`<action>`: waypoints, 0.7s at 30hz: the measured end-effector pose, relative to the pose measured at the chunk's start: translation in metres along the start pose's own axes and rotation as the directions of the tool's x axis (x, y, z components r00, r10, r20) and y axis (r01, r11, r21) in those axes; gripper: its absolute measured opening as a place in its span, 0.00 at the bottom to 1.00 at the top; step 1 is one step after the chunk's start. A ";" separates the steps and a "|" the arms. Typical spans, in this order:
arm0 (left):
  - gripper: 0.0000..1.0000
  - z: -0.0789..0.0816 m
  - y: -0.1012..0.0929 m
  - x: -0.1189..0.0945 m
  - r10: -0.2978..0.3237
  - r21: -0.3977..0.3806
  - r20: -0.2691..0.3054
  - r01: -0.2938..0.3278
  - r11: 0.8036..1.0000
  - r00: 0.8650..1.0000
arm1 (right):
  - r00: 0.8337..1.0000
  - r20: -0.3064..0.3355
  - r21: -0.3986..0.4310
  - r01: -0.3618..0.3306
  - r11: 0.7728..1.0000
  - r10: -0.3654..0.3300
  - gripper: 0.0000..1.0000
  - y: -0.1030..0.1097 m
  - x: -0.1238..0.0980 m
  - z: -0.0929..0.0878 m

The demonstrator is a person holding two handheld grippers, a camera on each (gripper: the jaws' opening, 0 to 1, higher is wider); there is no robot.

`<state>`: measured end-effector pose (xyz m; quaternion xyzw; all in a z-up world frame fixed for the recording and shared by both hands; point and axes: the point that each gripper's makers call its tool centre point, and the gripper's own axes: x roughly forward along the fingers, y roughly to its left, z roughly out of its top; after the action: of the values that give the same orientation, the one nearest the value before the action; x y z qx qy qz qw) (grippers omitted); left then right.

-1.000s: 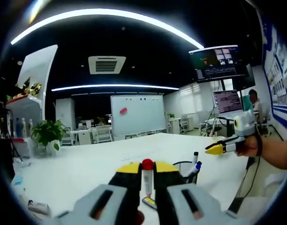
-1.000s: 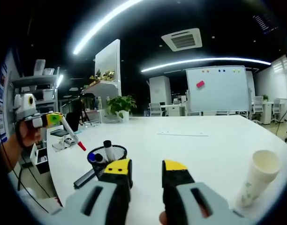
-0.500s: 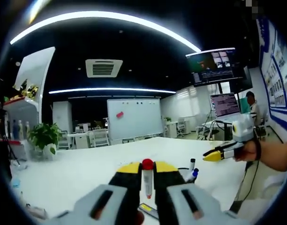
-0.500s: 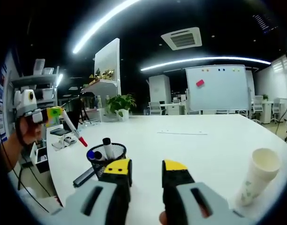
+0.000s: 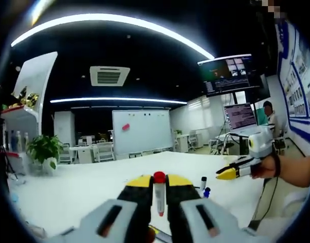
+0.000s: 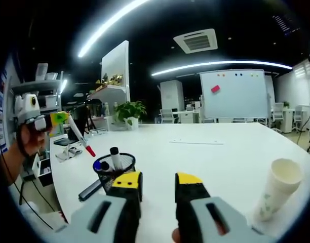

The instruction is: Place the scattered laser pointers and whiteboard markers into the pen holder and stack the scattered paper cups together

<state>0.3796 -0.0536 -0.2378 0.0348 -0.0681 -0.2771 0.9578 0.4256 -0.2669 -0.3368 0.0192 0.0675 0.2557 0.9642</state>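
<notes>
My left gripper [image 5: 159, 181] is shut on a white marker with a red cap [image 5: 159, 196], upright between its jaws. In the right gripper view that left gripper [image 6: 59, 119] is held up at the left, and its marker [image 6: 79, 135] slants down, red end just above and left of the black mesh pen holder [image 6: 116, 171]. Two markers stand in the holder; their tips [image 5: 203, 180] also show in the left gripper view. My right gripper [image 6: 157, 181] is open with nothing in it, just right of the holder, and shows again [image 5: 227, 174] in a hand. A paper cup stack [image 6: 279, 190] lies tilted at the right.
A dark pen-shaped thing [image 6: 89, 190] lies on the white table [image 6: 221, 152] beside the holder. A potted plant [image 6: 130, 112] stands at the table's far end, a whiteboard [image 6: 238, 95] behind it. Shelves [image 6: 43, 91] stand at the left, and a laptop [image 5: 241, 115] sits past the table.
The left gripper has lifted the red-capped marker a little, its red end now slightly higher beside the holder. The left gripper view has tilted upward. The right gripper has stayed put.
</notes>
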 end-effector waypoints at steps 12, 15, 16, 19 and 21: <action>0.10 0.011 -0.013 0.009 -0.039 0.007 0.035 0.039 0.999 0.999 | 1.000 -0.003 0.004 0.005 1.000 -0.005 0.26 -0.003 -0.003 -0.002; 0.10 0.013 -0.016 0.012 -0.043 0.014 0.042 0.043 0.999 0.998 | 1.000 -0.006 0.006 0.006 1.000 -0.006 0.26 -0.004 -0.004 -0.004; 0.10 0.014 -0.016 0.013 -0.042 0.015 0.044 0.041 0.999 0.998 | 1.000 -0.006 0.005 0.005 1.000 -0.005 0.26 -0.004 -0.004 -0.004; 0.10 0.015 -0.019 0.016 -0.050 0.005 0.050 0.049 0.999 0.998 | 1.000 -0.007 0.005 0.005 1.000 -0.005 0.26 -0.004 -0.005 -0.003; 0.10 0.016 -0.022 0.018 -0.060 0.012 0.051 0.059 0.998 0.997 | 1.000 -0.005 0.002 0.005 1.000 -0.005 0.26 -0.004 -0.006 -0.001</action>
<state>0.3807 -0.0822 -0.2220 0.0345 -0.0931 -0.3058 0.9469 0.4224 -0.2732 -0.3376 0.0192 0.0703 0.2532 0.9647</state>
